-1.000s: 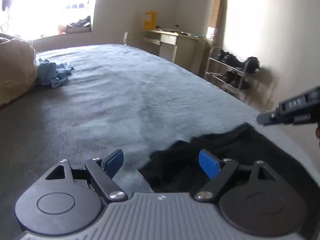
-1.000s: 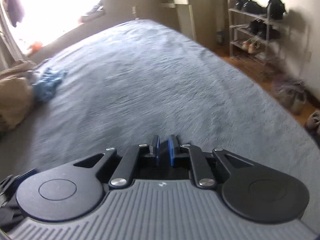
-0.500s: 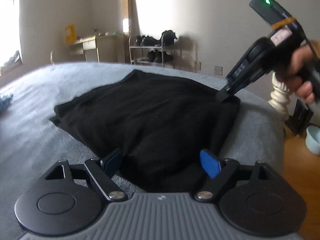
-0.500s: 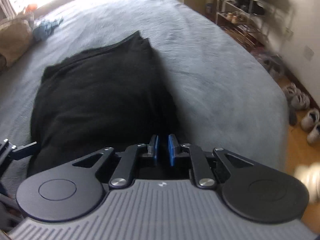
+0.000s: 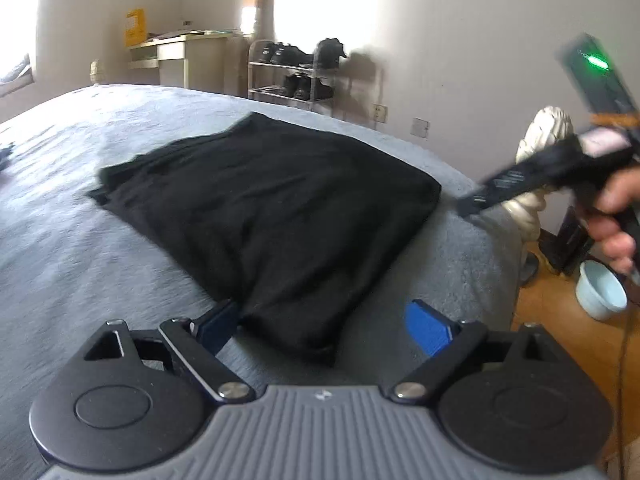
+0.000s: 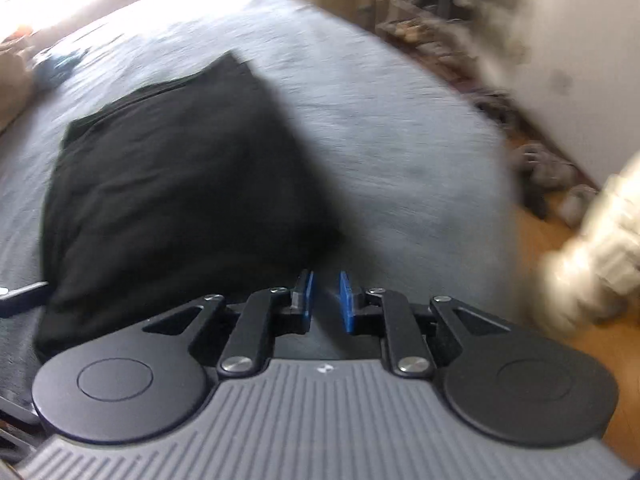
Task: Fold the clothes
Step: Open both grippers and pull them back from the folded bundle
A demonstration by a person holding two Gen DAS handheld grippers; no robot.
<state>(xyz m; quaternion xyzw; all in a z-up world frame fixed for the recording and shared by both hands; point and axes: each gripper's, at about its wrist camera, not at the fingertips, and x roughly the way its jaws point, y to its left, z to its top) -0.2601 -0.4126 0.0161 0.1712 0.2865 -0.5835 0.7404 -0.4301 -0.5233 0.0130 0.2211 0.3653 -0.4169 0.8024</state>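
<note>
Left gripper (image 5: 324,326) stood wide with jaws opening, near corner of folded black garment (image 5: 264,208) on grey bedspread (image 5: 80,240) between its fingers but ungripped, while right gripper (image 6: 325,298), barely parted, opening and empty, hovered just beside garment's right edge.

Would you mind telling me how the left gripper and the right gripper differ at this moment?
The left gripper has its jaws spread wide and opening, while the right gripper shows only a narrow gap, also opening. The left straddles the near corner of the black garment; the right has nothing between its jaws, the garment lying beside it. Both have blue pads and point down at the bed.
</note>
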